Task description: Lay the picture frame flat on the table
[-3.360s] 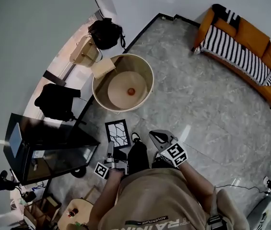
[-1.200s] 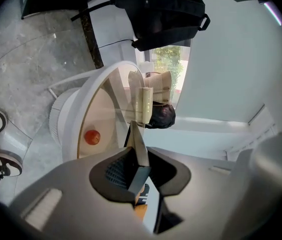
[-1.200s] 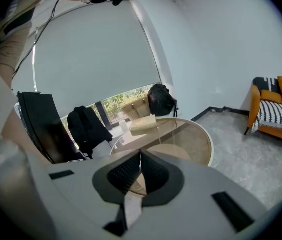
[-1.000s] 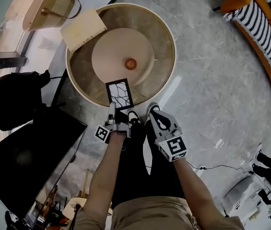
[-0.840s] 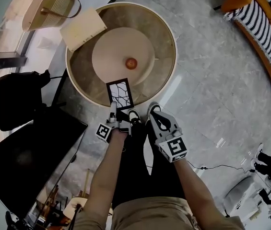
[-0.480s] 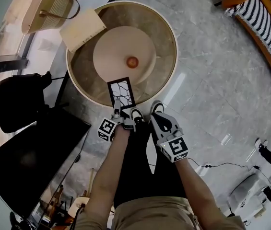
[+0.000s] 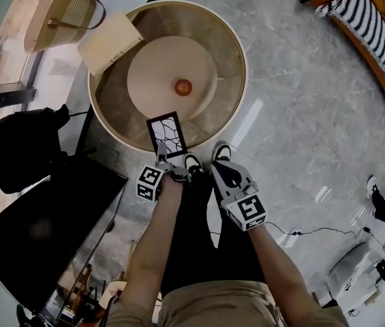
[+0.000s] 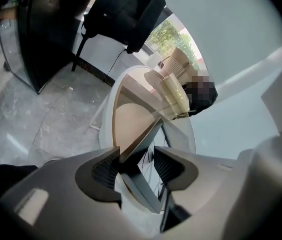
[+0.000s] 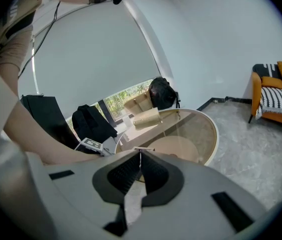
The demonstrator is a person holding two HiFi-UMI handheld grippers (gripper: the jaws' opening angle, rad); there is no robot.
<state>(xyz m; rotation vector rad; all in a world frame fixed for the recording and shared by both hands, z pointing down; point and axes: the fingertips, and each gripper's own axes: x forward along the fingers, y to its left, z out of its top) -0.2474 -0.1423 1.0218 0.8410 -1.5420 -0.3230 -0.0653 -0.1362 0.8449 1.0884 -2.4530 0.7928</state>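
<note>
A black picture frame [image 7: 167,133] with a white print of dark branching lines lies on the near edge of the round glass table [image 7: 243,60]. My left gripper [image 7: 162,157] is at the frame's near end. In the left gripper view the frame's dark edge [image 8: 140,140] sits between the jaws of this left gripper [image 8: 137,164], which are opening, and gaps show beside both pads. My right gripper [image 7: 223,172] hovers right of the frame, off the table. In its own view the right gripper [image 9: 141,159] is shut on nothing.
On the table's far left lies a cream box [image 7: 110,43]. A small orange ball [image 7: 183,86] sits on the beige base under the glass. A dark cabinet [image 7: 42,230] and a black bag [image 7: 22,145] are to the left, an orange sofa [image 7: 376,19] far right.
The frame was held above the floor away from the table; now it rests on the table's near edge. Over the last second the left gripper's marker cube has turned a little.
</note>
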